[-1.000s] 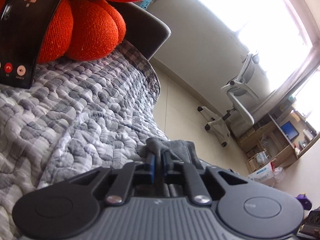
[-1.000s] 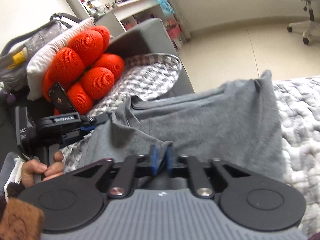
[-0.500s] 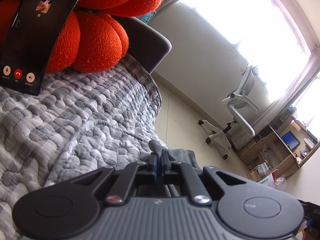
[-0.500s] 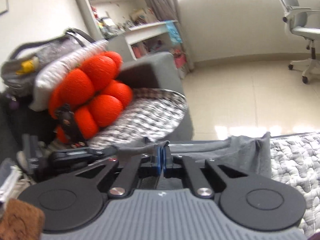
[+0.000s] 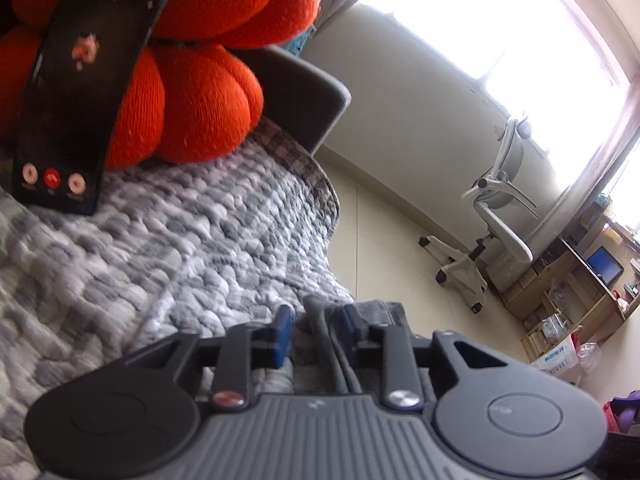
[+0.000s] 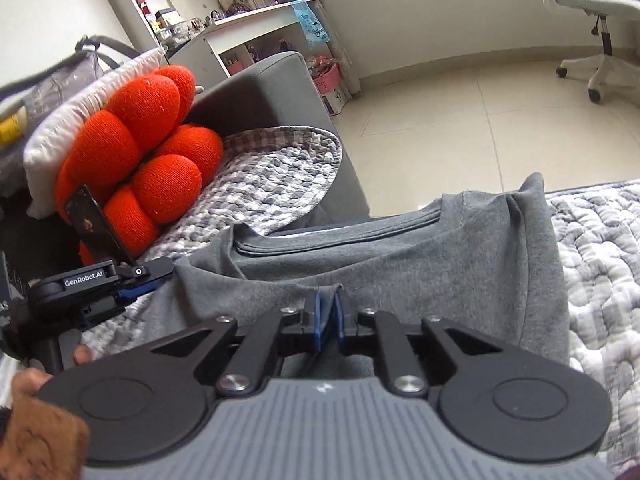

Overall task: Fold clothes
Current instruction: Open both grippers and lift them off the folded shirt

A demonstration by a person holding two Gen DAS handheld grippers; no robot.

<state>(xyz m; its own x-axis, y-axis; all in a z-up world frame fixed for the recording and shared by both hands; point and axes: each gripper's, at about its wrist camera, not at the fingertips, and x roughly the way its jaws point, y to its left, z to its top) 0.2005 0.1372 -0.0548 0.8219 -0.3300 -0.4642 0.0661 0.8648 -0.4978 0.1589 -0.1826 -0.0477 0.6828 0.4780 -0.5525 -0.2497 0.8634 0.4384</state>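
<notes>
At the lower centre of both views, my right gripper (image 6: 326, 316) pinches the grey shirt (image 6: 420, 264) on the quilt (image 6: 600, 248) while my left gripper (image 5: 318, 330) stands parted around its edge, so I'd lay corners level before letting go.

Both wrist cameras sit low, close over the quilt (image 5: 168, 248), facing the far floor; each view takes in the orange cushion (image 6: 152, 160) and the office chair (image 5: 496, 216).

The left hand-held gripper (image 5: 316, 330) now gapes around the grey shirt (image 6: 400, 264); the right hand-held gripper (image 6: 327, 320) loosens slightly, lowered again.
</notes>
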